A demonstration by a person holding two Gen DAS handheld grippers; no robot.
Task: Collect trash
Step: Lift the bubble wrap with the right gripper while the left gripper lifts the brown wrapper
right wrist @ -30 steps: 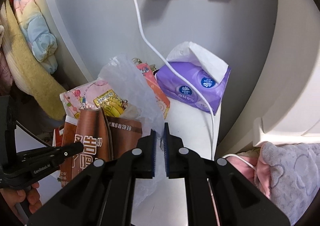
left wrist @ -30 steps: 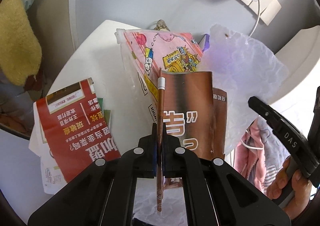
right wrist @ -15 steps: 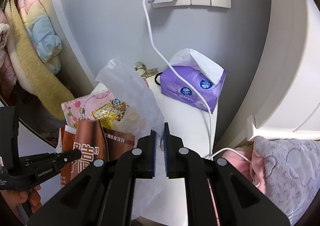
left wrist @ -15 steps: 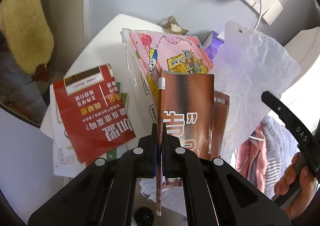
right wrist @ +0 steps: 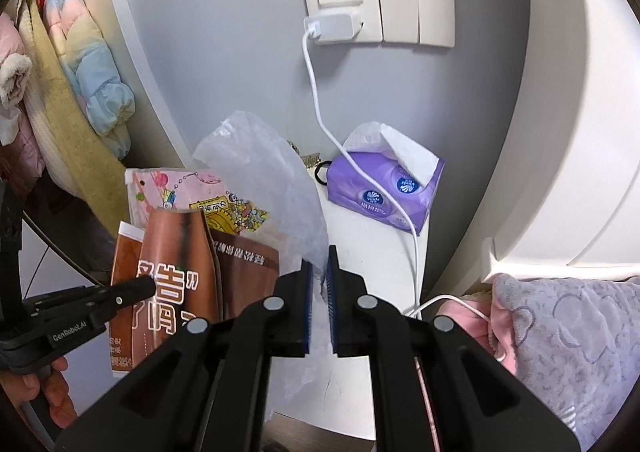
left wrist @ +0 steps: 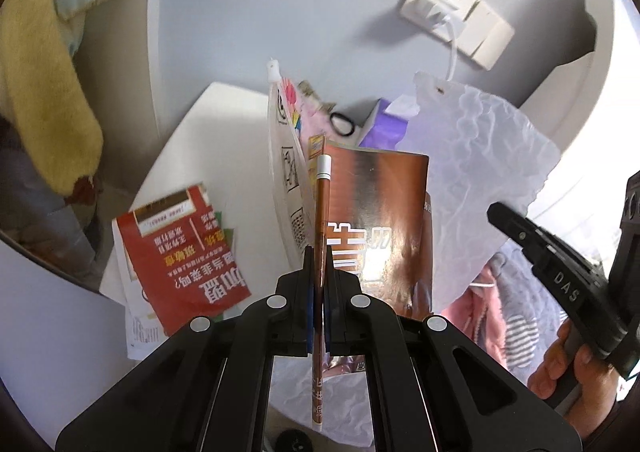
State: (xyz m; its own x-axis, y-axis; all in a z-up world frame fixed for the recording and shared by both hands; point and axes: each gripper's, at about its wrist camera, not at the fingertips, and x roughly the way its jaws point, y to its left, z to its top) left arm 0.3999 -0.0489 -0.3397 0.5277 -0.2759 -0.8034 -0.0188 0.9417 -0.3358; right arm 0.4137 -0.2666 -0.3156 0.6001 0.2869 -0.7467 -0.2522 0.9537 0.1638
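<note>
My left gripper (left wrist: 318,252) is shut on the thin edge of a glossy brown leaflet (left wrist: 376,219), held up off the small white table (left wrist: 208,123). A pink cartoon wrapper (left wrist: 288,139) stands on edge right behind the leaflet; I cannot tell whether it is gripped too. The right wrist view shows the same brown leaflet (right wrist: 176,276) in the left gripper (right wrist: 148,284), with the pink wrapper (right wrist: 180,191) behind it. A crinkled clear plastic bag (right wrist: 272,179) hangs upward from my right gripper (right wrist: 320,256), which is shut on it. The bag (left wrist: 480,171) fills the right of the left view.
A red flyer (left wrist: 180,252) lies on white papers at the table's left edge. A purple tissue pack (right wrist: 384,191), keys and a black hair tie (left wrist: 342,123) sit by the wall. A white charger cable (right wrist: 320,103) hangs from the socket. Clothes hang left; a grey-pink blanket (right wrist: 560,332) lies right.
Both grippers have risen with their loads. The pink wrapper has come up off the table and turned edge-on in the left view. More wall and socket show now.
</note>
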